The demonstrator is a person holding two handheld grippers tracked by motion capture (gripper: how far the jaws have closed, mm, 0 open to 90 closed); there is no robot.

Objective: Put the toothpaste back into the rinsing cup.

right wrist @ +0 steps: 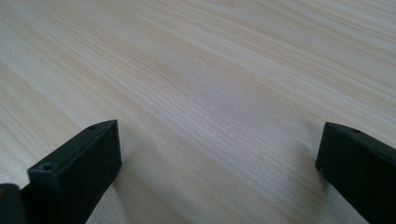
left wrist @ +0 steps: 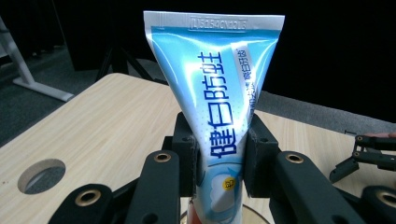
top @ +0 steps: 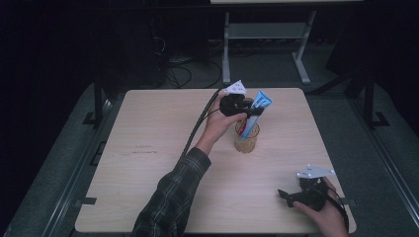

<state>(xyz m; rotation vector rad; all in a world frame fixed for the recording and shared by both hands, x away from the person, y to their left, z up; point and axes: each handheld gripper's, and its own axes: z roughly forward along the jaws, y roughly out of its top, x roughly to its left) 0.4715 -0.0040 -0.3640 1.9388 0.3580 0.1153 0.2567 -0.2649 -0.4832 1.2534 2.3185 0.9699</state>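
A blue and white toothpaste tube [top: 259, 105] stands crimped end up, its lower end inside a clear amber cup [top: 246, 138] near the middle of the wooden table [top: 148, 148]. My left gripper [top: 243, 109] is shut on the tube just above the cup. In the left gripper view the two black pads [left wrist: 187, 154] press on both sides of the tube [left wrist: 219, 93], and the cup's rim [left wrist: 252, 212] peeks out below. My right gripper [top: 286, 196] rests low at the table's front right, jaws wide open over bare wood [right wrist: 210, 93] with nothing between them.
A round cable hole [left wrist: 41, 175] is cut into the table's far left corner in the left gripper view. The other gripper [left wrist: 364, 154] appears farther off at that view's right edge. Dark floor, cables and a white table frame [top: 267, 34] lie beyond the far edge.
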